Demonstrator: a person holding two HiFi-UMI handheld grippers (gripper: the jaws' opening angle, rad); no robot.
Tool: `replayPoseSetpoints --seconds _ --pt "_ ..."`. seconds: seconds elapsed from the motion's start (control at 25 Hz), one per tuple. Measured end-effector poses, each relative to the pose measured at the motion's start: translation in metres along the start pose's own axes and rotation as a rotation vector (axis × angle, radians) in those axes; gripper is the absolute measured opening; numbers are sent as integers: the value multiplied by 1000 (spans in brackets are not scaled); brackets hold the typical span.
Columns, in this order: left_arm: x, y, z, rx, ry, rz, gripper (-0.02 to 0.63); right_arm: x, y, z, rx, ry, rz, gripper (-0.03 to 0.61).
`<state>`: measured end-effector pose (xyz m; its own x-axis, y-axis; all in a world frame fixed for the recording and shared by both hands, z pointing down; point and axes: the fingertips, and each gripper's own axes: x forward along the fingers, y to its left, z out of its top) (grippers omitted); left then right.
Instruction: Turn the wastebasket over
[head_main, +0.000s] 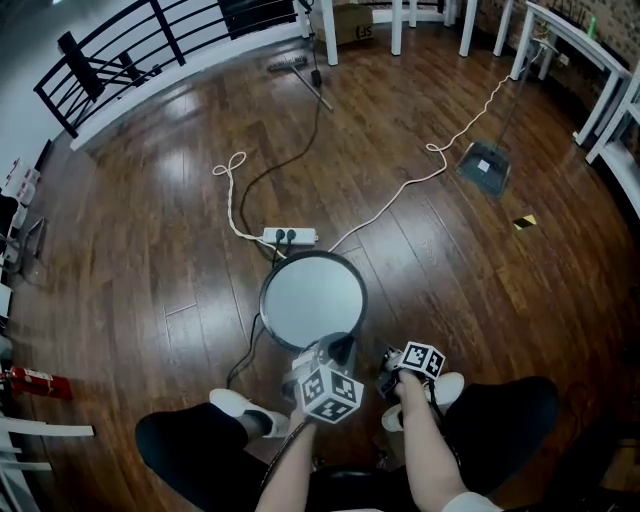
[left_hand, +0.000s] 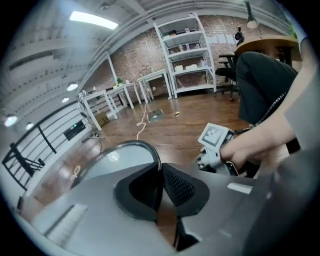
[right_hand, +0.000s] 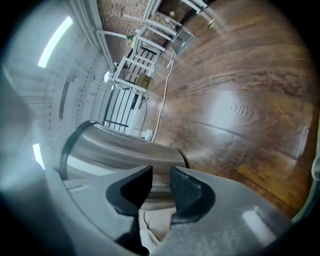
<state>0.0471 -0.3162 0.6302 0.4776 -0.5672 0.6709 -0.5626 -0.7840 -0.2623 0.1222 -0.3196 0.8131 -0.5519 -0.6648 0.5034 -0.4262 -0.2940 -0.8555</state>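
The wastebasket (head_main: 313, 298) stands on the wood floor just in front of my feet, a round steel bin with a dark rim around a pale grey face. My left gripper (head_main: 340, 349) is at its near edge; in the left gripper view the jaws (left_hand: 161, 182) are shut on the thin dark rim (left_hand: 150, 150). Right of it, my right gripper (head_main: 388, 362) hangs low beside the bin. In the right gripper view its jaws (right_hand: 161, 186) stand a little apart with nothing between them, and the steel side of the wastebasket (right_hand: 125, 150) lies just beyond them.
A white power strip (head_main: 290, 236) with black and white cables lies just behind the bin. A dustpan (head_main: 485, 167) sits farther right, white table legs (head_main: 397, 25) at the back, a black railing (head_main: 110, 60) at the left. My white shoes (head_main: 235, 403) flank the grippers.
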Motion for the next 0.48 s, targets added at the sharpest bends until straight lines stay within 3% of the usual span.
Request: replayPoseSetpoints --seconds 0.16,0.24,0.32,0.36,0.4,0.44,0.48 --pt "8 -3 -12 -62 -54 26 44 -24 67 45 11 -170 204 94" --pt "9 -3 -10 -65 -51 17 44 -35 102 56 -64 -204 279 123" --pt "10 -5 -11 -98 -70 24 46 -44 131 58 -171 -214 300 202" --pt "8 -2 -12 -165 -97 29 48 -50 145 60 -224 -233 292 285" --pt "3 5 -13 -267 -140 34 57 -57 159 64 -282 -269 278 446" --pt "-5 16 -13 -384 -192 44 58 -67 174 69 -349 -316 271 488" --pt "-17 30 -13 -485 -245 60 68 -80 190 73 -420 -362 277 488"
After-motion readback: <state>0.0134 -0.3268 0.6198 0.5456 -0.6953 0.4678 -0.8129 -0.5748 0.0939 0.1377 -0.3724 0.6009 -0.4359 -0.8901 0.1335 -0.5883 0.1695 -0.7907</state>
